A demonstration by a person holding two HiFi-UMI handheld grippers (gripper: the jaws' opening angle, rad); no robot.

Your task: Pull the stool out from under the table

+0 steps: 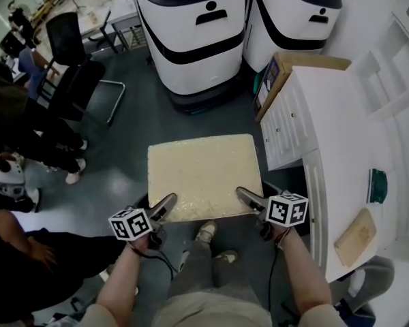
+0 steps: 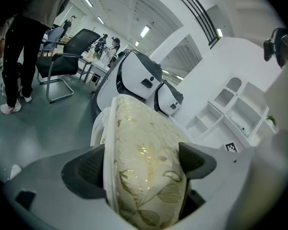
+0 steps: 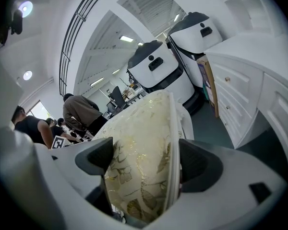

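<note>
The stool (image 1: 203,172) has a square cream cushion with a gold leaf pattern and stands on the grey floor, left of the white table (image 1: 341,135). My left gripper (image 1: 165,208) is shut on the cushion's near left corner. My right gripper (image 1: 248,199) is shut on its near right corner. In the left gripper view the stool's cushion (image 2: 144,166) fills the gap between the jaws, pinched from both sides. The right gripper view shows the same cushion (image 3: 144,162) squeezed between that gripper's jaws, its white frame edge against one pad.
Two large white robot bodies (image 1: 198,26) stand just beyond the stool. A white drawer unit (image 1: 286,125) with a cardboard sheet (image 1: 276,73) beside it is on the right. Black chairs (image 1: 75,60) and several people (image 1: 13,155) are on the left. My feet (image 1: 208,240) are below the stool.
</note>
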